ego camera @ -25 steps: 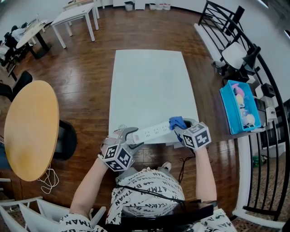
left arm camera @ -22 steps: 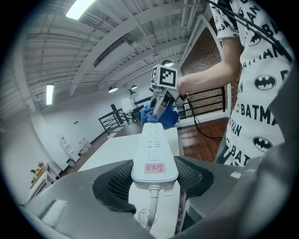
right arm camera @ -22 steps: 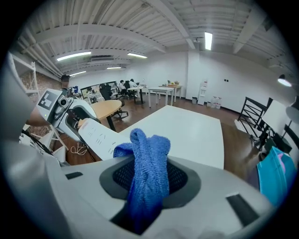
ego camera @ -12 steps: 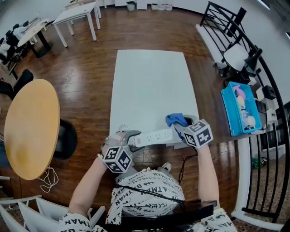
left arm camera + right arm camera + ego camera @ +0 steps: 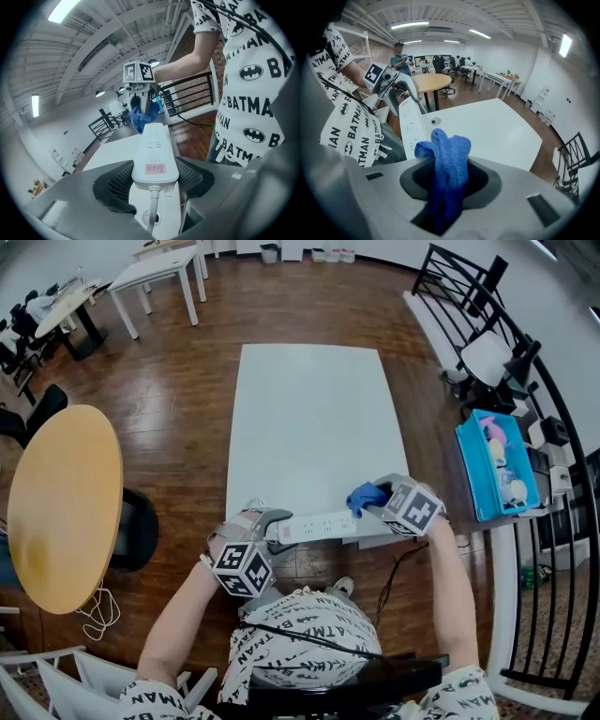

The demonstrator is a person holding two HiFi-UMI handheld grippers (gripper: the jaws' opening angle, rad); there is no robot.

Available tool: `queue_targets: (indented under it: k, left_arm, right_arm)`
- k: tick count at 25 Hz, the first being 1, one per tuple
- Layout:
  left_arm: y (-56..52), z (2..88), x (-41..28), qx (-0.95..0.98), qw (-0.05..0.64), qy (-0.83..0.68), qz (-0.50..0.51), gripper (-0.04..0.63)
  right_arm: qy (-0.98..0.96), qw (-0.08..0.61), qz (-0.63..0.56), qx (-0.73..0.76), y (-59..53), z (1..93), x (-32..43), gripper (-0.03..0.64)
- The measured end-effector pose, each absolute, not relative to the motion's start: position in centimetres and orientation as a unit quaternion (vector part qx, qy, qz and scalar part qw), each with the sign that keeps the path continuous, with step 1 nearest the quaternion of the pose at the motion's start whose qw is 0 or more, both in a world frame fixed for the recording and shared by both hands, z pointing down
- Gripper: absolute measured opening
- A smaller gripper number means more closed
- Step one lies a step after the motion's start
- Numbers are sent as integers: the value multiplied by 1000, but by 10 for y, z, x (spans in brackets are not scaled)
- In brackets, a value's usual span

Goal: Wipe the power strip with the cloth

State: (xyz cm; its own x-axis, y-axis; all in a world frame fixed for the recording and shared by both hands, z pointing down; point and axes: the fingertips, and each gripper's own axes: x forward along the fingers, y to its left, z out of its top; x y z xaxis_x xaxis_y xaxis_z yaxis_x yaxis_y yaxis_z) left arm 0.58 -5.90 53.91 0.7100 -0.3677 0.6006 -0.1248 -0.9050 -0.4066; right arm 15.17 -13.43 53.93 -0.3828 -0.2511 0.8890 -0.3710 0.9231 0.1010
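Note:
A long white power strip (image 5: 319, 524) is held in the air above the near edge of the white table (image 5: 314, 418). My left gripper (image 5: 270, 531) is shut on its cord end; in the left gripper view the strip (image 5: 154, 152) sits clamped between both pads, a pink label on top, its cord running down toward the camera. My right gripper (image 5: 375, 502) is shut on a bunched blue cloth (image 5: 366, 496), which touches the strip's far end. In the right gripper view the cloth (image 5: 447, 161) stands up between the jaws, with the strip (image 5: 410, 124) just beyond it.
A round wooden table (image 5: 61, 507) and a black chair (image 5: 136, 526) stand at the left. At the right, a blue bin (image 5: 492, 465) of items rests beside a black railing (image 5: 553, 427). White desks (image 5: 155, 273) line the far side. A black cable (image 5: 389, 577) hangs below the table's edge.
The right gripper has rolled, its marker cube turning, and the blue cloth has stayed at the strip's right end. The strip has tilted slightly. The left gripper has barely moved.

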Motion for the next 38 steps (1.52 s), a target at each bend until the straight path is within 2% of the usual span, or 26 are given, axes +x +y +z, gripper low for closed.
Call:
queue_targets:
  k: [15, 24, 32, 38]
  left_arm:
    - [-57, 546, 17, -901, 189, 110, -375, 279]
    - [-54, 551, 27, -902, 191, 102, -375, 279]
    - [-55, 551, 31, -903, 188, 110, -369, 278]
    - [-53, 550, 30, -903, 190, 108, -370, 279]
  right_arm:
    - [-848, 524, 24, 78, -118, 536, 78, 137]
    - [-873, 486, 22, 41, -107, 523, 29, 137]
    - [-882, 469, 20, 48, -111, 515, 17, 137]
    - [-874, 485, 10, 33, -107, 519, 17, 137]
